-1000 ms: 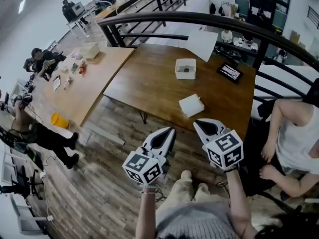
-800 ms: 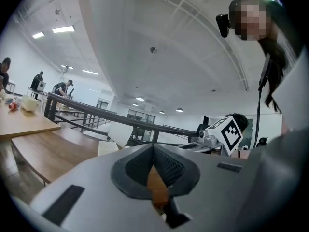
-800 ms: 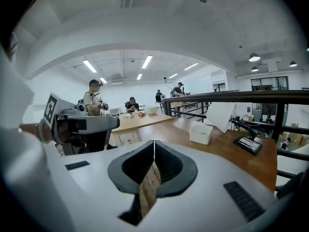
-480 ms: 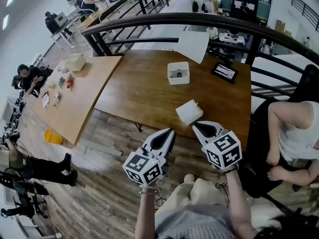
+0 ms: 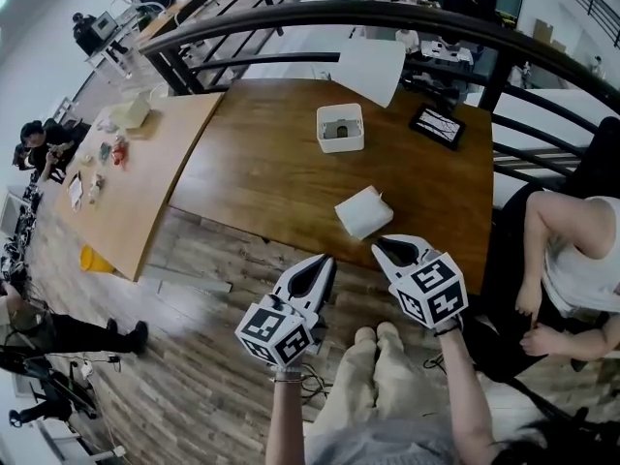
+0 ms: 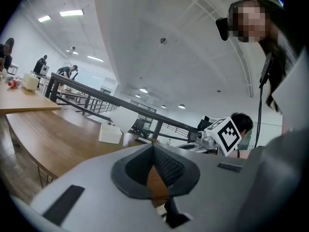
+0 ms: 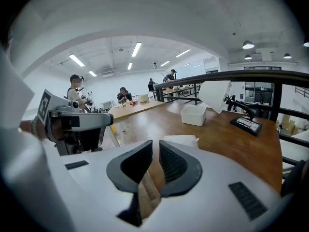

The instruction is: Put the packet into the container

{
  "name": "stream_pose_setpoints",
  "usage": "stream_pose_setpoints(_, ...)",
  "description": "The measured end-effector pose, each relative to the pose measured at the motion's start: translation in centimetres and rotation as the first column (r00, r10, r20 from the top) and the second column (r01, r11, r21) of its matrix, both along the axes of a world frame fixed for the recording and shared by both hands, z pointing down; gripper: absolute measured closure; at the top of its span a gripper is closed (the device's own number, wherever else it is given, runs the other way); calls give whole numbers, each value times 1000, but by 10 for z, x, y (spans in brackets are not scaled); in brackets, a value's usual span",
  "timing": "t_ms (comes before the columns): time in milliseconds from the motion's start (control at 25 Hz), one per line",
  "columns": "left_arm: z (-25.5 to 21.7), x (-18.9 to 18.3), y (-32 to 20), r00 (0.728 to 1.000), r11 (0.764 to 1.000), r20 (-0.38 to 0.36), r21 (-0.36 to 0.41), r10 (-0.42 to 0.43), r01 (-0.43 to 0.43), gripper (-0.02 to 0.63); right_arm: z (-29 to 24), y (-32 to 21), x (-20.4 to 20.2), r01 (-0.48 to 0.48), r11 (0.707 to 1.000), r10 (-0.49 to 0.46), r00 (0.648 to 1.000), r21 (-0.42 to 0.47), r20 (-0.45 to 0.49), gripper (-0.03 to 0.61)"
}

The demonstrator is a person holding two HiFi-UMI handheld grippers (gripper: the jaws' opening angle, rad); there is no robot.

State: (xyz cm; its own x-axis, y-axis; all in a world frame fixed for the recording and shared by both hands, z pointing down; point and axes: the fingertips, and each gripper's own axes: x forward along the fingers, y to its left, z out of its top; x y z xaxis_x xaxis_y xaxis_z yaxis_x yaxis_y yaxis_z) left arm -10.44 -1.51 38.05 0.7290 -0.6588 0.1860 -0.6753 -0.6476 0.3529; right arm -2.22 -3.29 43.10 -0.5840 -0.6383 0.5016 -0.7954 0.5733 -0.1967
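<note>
Two hand-held grippers hover before the dark brown wooden table's point(image 5: 252, 172) near edge: the left gripper point(image 5: 325, 260) has its jaws pressed together, empty; the right gripper point(image 5: 380, 244) has its jaws parting by a slit, nothing between them. Just beyond, the flat white packet point(image 5: 363, 211) lies on the table, and farther back, well apart, stands the white square open-topped container point(image 5: 340, 128).

Bare tabletop point(image 5: 260, 172) between packet point(image 5: 364, 211) and container point(image 5: 340, 127), railing point(image 5: 281, 13) behind (curved), seated person point(image 5: 579, 260) close at right

Open-plan lab office: wooden worktables point(image 5: 271, 172), railing point(image 5: 387, 12), seated workers point(image 5: 37, 141).
</note>
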Motion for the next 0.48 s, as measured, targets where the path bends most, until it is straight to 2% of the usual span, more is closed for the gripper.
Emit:
stream_pose_setpoints(120,10,1,-2,1000,1000,0,-11,-13,13,608,12,-8,7,10,1000,-10,1000,-24,2,504)
stream_pose_setpoints(480,57,10,-22,999,1000,29,-22,-19,20,609,62,-57,32,48,998,-48,999,-29,-22,439)
